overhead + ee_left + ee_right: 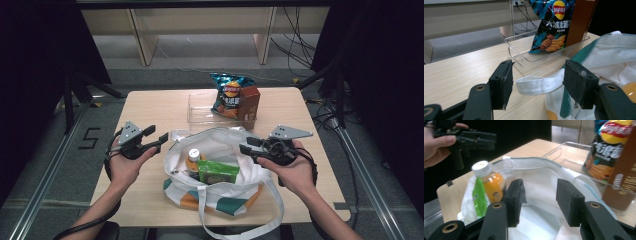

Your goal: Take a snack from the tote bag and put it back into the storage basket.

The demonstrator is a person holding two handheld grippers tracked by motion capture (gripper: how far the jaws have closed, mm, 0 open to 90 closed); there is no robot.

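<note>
A white tote bag with teal and orange patches lies open in the middle of the table. Inside it stand an orange drink bottle and a green packet. My left gripper is at the bag's left rim. In the left gripper view its jaws stand apart, with the bag's white strap looping between them and touching neither pad. My right gripper is at the bag's right rim. Its jaws are apart over the white lining, with the bottle just beyond them.
Behind the bag stands a clear plastic tray. It holds a blue crisp bag and a brown carton at its right end. Bare tabletop lies to the left of the tray. Cables and shelf legs are on the floor beyond the table.
</note>
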